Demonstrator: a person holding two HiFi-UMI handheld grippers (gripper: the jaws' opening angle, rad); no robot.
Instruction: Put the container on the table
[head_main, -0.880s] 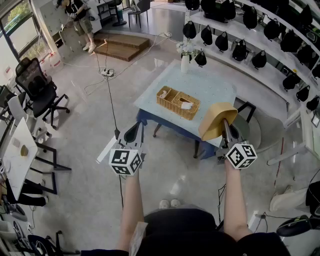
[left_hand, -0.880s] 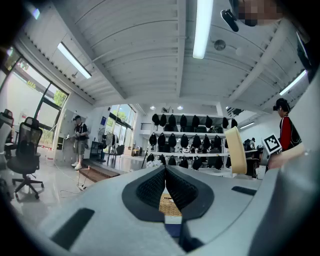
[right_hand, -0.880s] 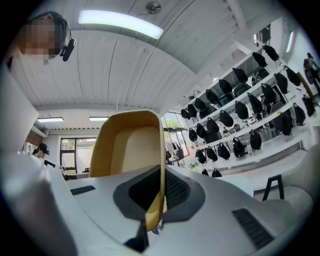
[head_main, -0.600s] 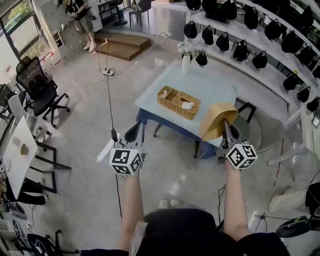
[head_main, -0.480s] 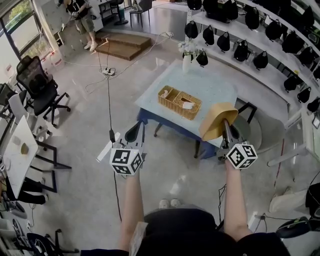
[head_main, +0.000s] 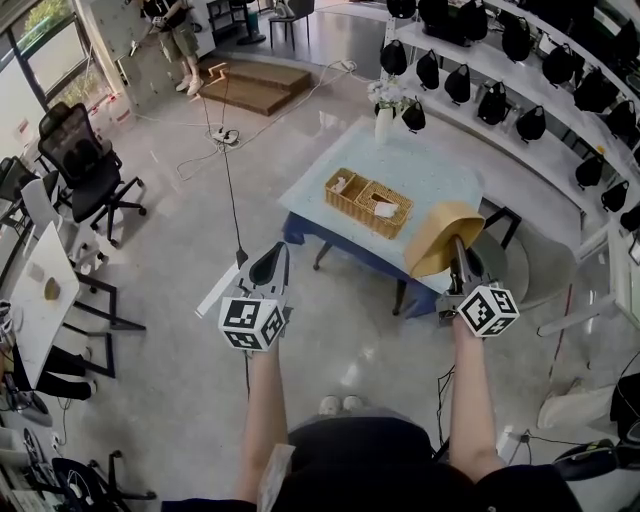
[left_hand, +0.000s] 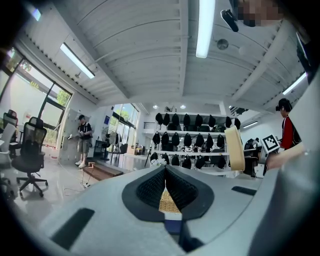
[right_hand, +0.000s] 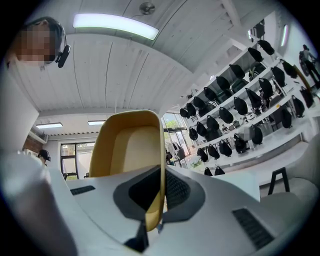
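Observation:
A tan, oval container (head_main: 440, 235) hangs in the air over the near right corner of the pale blue table (head_main: 430, 165). My right gripper (head_main: 458, 252) is shut on its rim. In the right gripper view the container (right_hand: 125, 145) stands upright with its hollow side facing the camera, and the right gripper (right_hand: 161, 172) pinches its wall edge between the black pads. My left gripper (head_main: 270, 262) is held out over the floor, left of the table, shut and empty. In the left gripper view the left gripper (left_hand: 165, 172) has its pads together, and the container (left_hand: 234, 148) shows edge-on at the right.
A wicker basket (head_main: 368, 203) with two compartments and a white vase of flowers (head_main: 385, 118) stand on the table. Shelves of black bags (head_main: 480, 45) curve behind it. A stool (head_main: 500, 245) is at the table's right, an office chair (head_main: 85, 160) at the left, and a cable (head_main: 228, 170) crosses the floor.
In the head view the room has slid slightly to the right. Both grippers keep their places in the frame, and the container stays in the right gripper's hold.

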